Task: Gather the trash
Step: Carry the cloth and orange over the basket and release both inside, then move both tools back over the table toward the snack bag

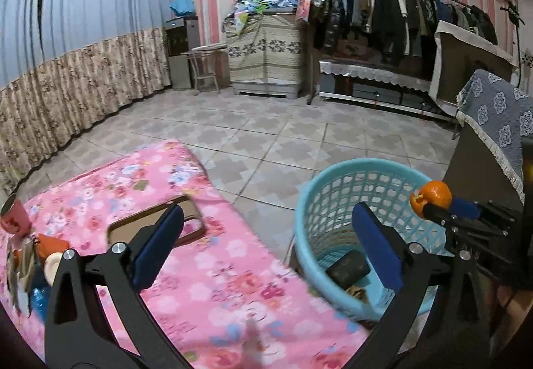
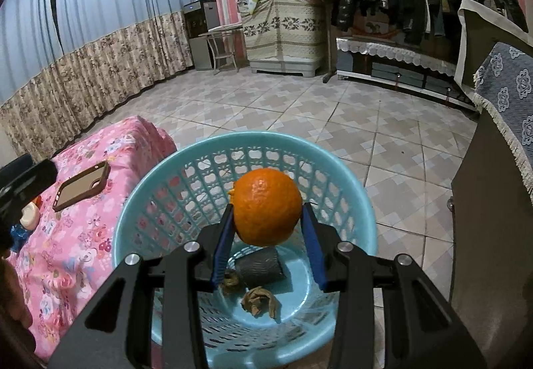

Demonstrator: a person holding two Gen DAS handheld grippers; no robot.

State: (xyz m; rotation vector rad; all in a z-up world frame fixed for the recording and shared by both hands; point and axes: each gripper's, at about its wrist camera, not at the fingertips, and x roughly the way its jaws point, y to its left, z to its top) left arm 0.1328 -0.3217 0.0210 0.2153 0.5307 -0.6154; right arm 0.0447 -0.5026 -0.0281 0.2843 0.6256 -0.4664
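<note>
From the left, my left gripper (image 1: 266, 252) hangs with its fingers spread wide and empty over the edge of the pink floral worktop (image 1: 200, 285), where a phone (image 1: 156, 225) and small clutter lie. To the right, my right gripper (image 2: 266, 235) has its fingers closed on an orange (image 2: 266, 207), poised above the blue mesh basket (image 2: 353, 202), which already holds crumpled scraps and a dark object. My worry: if I let go off-centre, the round fruit could strike the rim and roll away across the tiled floor (image 2: 299, 109). Behind stand floral curtains, striped pink walls and a loaded clothes rail.
</note>
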